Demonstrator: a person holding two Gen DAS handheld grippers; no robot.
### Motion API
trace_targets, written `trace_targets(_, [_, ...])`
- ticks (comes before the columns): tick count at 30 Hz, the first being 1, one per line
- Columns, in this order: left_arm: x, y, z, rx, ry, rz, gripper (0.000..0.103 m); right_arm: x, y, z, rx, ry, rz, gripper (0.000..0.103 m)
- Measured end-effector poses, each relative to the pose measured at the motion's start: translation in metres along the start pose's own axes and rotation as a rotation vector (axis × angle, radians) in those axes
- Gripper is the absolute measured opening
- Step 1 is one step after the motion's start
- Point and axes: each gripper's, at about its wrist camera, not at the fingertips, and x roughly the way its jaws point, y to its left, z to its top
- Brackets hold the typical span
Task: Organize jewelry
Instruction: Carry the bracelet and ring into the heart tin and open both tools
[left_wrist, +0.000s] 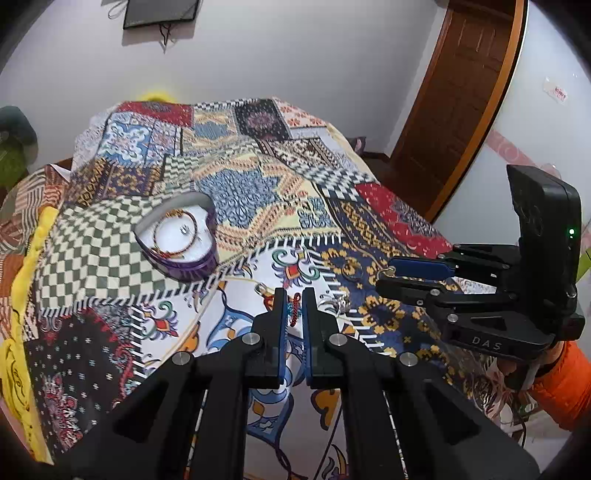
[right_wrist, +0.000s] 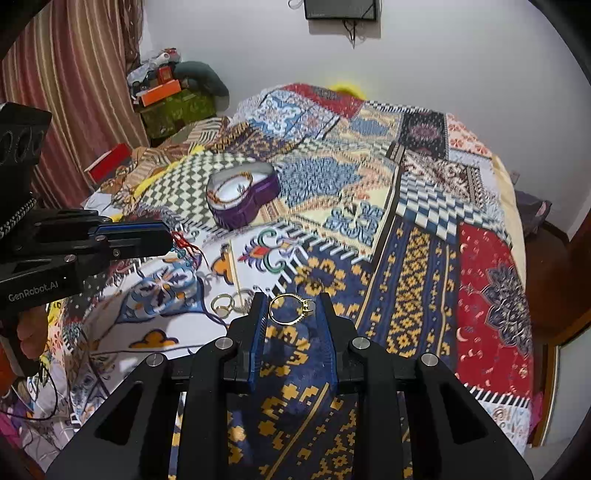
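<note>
Right gripper (right_wrist: 293, 314) (marked DAS) around gold ring (right_wrist: 291, 309), jaws apart

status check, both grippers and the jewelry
Left gripper shut on red bracelet. Right gripper open around gold ring. Heart box ahead, path unobstructed.

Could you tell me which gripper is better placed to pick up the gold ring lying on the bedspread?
Right. The right gripper is open with the gold ring between its fingertips; the left gripper is narrowed around a red braided cord.
</note>
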Motion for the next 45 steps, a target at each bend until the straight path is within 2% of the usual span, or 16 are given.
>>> trace_targets(10, [-0.027,0.009,0.016,0.004,-0.081,0.049,0.006,-0.015,0.017,0.028,-0.027,-0.079,0.009,0.024])
trace_targets(22, [-0.039,0.038,0.035,-0.010,-0.145,0.094,0.006,-0.008,0.033,0.066,-0.064,-0.135,0.035,0.024])
trace_targets(34, [-0.019,0.080,0.061,-0.027,-0.167,0.171,0.006,0.028,0.037,0.098,-0.065,-0.121,0.070,0.024])
trace_targets(45, [0.014,0.115,0.079,-0.050,-0.144,0.187,0.006,0.069,0.038,0.119,-0.083,-0.064,0.066,0.024])
